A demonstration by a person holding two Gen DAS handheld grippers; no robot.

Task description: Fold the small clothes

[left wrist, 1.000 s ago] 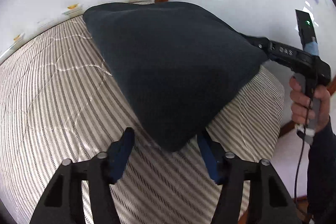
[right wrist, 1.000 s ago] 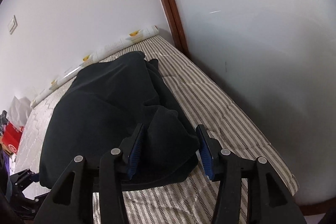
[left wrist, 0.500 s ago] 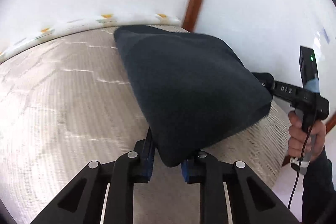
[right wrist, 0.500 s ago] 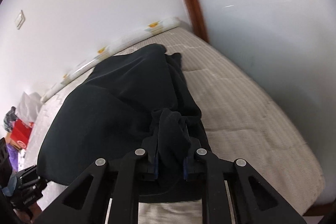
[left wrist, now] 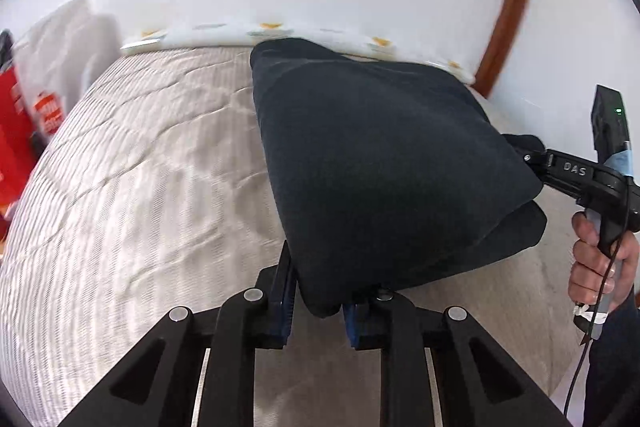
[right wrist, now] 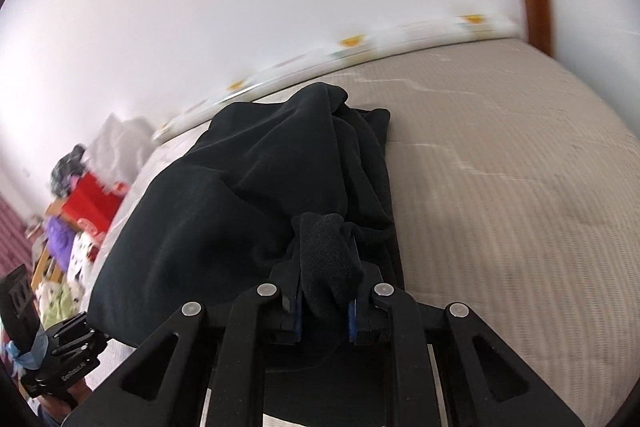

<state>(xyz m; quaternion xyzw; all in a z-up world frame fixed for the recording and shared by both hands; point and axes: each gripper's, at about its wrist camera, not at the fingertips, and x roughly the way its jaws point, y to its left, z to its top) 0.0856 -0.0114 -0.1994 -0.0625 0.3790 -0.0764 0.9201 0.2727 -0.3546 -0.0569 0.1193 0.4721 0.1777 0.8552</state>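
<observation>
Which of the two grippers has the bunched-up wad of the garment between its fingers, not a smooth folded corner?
The right gripper: a crumpled wad of the dark garment sits between its fingers. The left gripper pinches a smooth folded corner instead.

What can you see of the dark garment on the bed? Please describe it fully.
The dark garment is black or very dark navy, of soft, fleece-like cloth. It lies bunched on the striped mattress, its far end near the wall. The left gripper is shut on one near corner, the right gripper on another gathered corner. The near edge looks raised, with folds across the middle.
</observation>
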